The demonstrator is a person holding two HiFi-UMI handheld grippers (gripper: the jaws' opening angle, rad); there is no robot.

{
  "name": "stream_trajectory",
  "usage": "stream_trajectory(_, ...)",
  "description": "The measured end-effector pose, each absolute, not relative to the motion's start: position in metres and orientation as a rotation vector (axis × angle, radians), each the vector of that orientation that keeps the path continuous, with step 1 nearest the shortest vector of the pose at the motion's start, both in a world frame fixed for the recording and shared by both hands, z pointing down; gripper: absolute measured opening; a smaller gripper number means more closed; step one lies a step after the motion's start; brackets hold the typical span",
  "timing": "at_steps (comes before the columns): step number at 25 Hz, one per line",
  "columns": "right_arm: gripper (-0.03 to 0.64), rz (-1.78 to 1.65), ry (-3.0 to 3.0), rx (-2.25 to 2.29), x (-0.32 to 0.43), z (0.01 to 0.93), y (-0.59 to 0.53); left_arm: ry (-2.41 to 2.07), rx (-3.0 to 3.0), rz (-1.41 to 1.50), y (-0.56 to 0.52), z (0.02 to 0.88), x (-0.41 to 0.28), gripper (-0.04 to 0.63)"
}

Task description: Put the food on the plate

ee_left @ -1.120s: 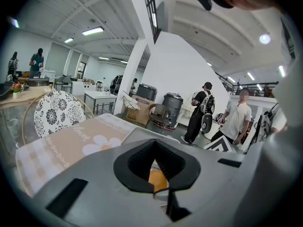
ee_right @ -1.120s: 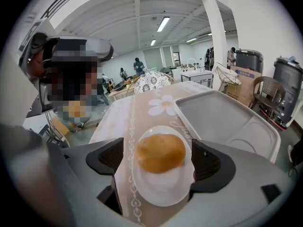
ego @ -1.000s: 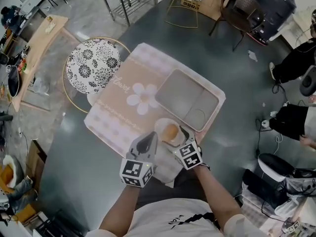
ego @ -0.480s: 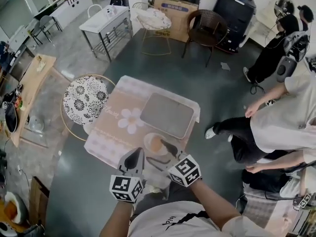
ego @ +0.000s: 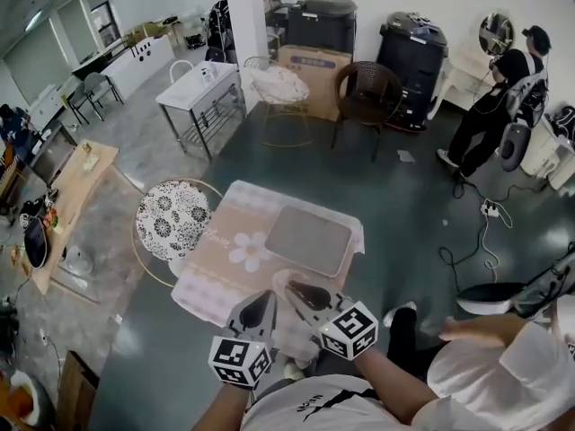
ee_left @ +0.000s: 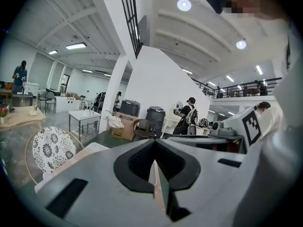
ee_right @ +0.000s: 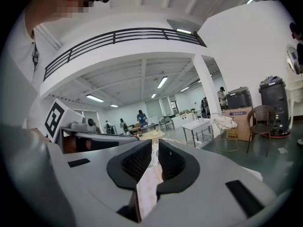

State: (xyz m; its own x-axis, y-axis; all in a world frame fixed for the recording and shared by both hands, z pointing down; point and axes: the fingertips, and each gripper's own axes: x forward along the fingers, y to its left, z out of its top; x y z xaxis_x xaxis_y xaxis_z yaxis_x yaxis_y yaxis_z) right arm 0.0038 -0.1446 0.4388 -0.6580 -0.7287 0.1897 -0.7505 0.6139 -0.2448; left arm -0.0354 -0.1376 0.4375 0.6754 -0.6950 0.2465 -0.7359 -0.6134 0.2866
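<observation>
Left hand-held gripper (ego: 257,309) has risen above the table (ego: 225,251)

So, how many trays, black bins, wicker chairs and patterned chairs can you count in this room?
tray: 1
black bins: 2
wicker chair: 1
patterned chair: 1
Total: 5
</observation>
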Motion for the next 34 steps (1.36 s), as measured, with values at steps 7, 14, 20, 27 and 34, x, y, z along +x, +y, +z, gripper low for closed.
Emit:
stream_trajectory(7, 0.028, 0.398, -2.778, 1.297, 0.005, 0.405, -0.14, -1.091, 2.557, 0.086, -0.13, 0.405, -0.031, 0.005)
stream_trajectory(14, 0.015, 0.359, -2.763, 1.3, 0.0, 0.402, -0.129, -1.108, 2.563, 0.042, -0.121, 0.398, -0.039, 0.005)
stream_trajectory(20, 0.015, 0.352, -2.756, 1.295, -0.007, 0.405, -0.127, -1.131, 2.553, 0.022, -0.119, 0.4, -0.048, 0.005)
stream_trajectory(27, 0.015, 0.362, -2.739, 1.292, -0.007, 0.409, -0.122, -1.145, 2.529, 0.016, -0.113, 0.406, -0.053, 0.005)
stream_trajectory(34, 0.015, 0.347, -2.726, 1.305, -0.015, 0.413, -0.116, -1.136, 2.538, 0.018, -0.107, 0.411, -0.061, 0.005)
